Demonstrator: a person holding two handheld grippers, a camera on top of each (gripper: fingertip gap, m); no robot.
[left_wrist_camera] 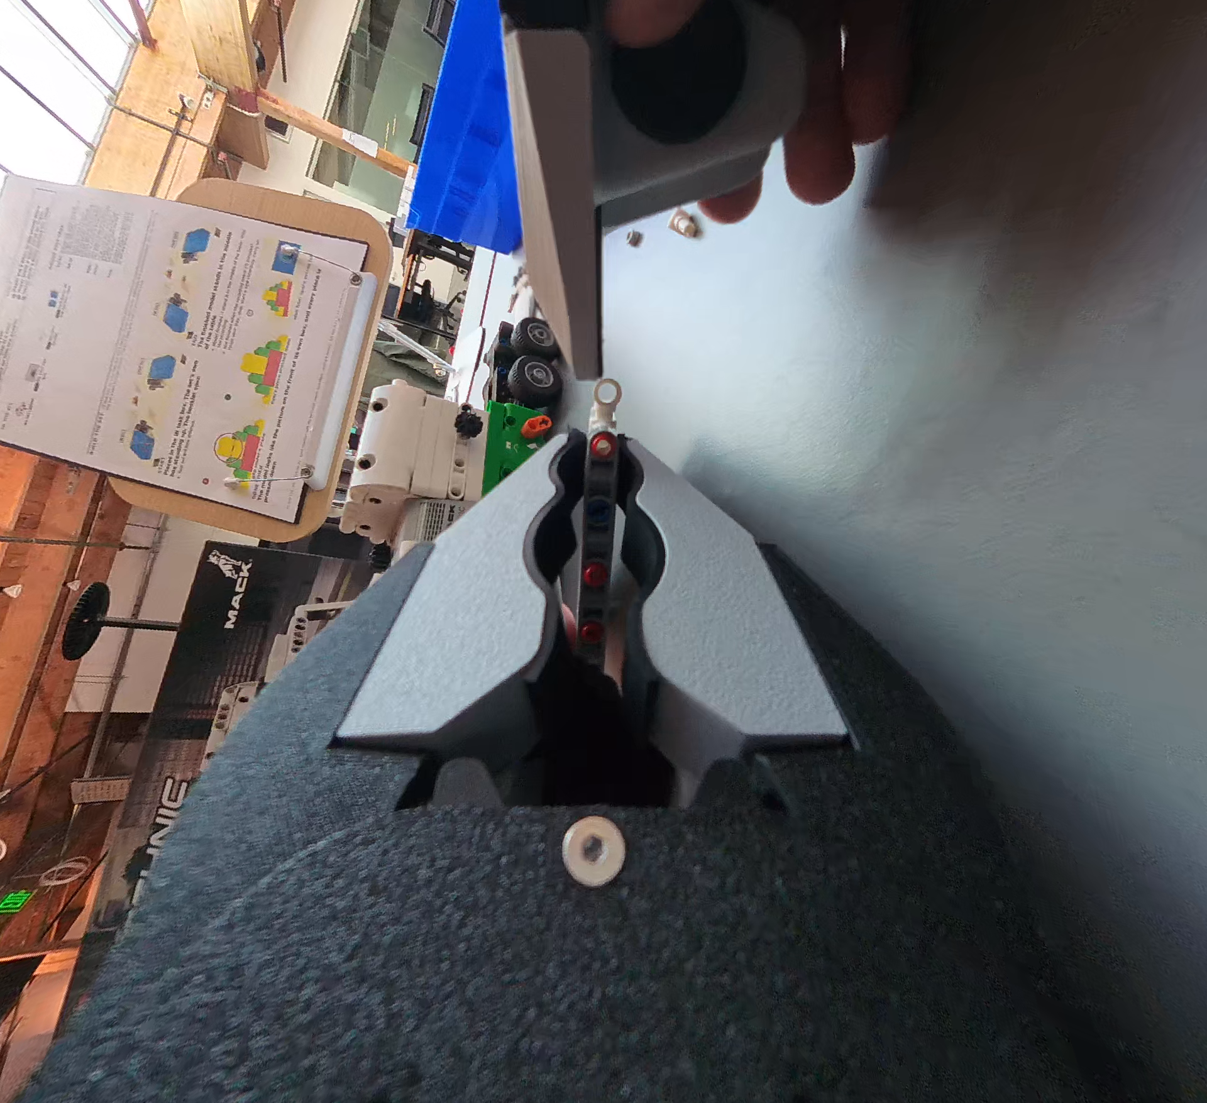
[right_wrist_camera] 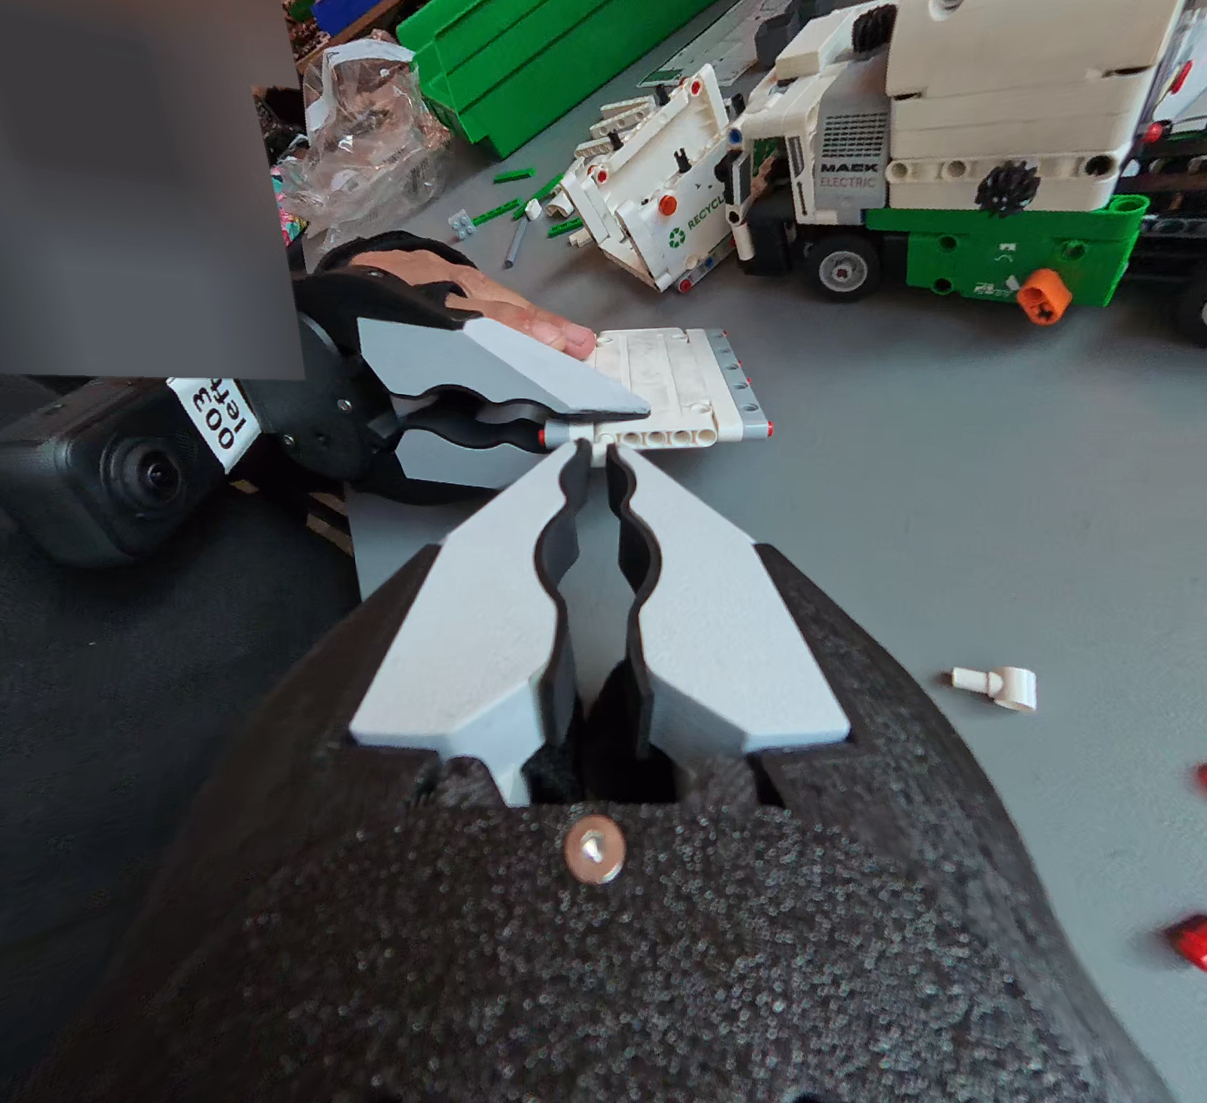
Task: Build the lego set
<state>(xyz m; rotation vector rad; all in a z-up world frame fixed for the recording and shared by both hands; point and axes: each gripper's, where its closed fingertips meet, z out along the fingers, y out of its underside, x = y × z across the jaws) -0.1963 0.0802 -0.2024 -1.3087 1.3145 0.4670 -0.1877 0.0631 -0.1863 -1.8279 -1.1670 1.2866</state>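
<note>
While clamped on the grey beam point(left_wrist_camera: 599, 549) edging the white panel point(right_wrist_camera: 659, 383), left gripper point(left_wrist_camera: 599, 441) holding it just above the table point(right_wrist_camera: 914, 516). Right gripper point(right_wrist_camera: 593, 451) pinched on a small white connector point(left_wrist_camera: 604, 402) at the panel's near edge (pin end hidden between the tips). Step in hand, by the look of it: seating that connector into the beam. Next: a straight push, left hold kept steady. Spare connector point(right_wrist_camera: 996, 688) lying near right; truck point(right_wrist_camera: 947, 157) far right, well apart.
</note>
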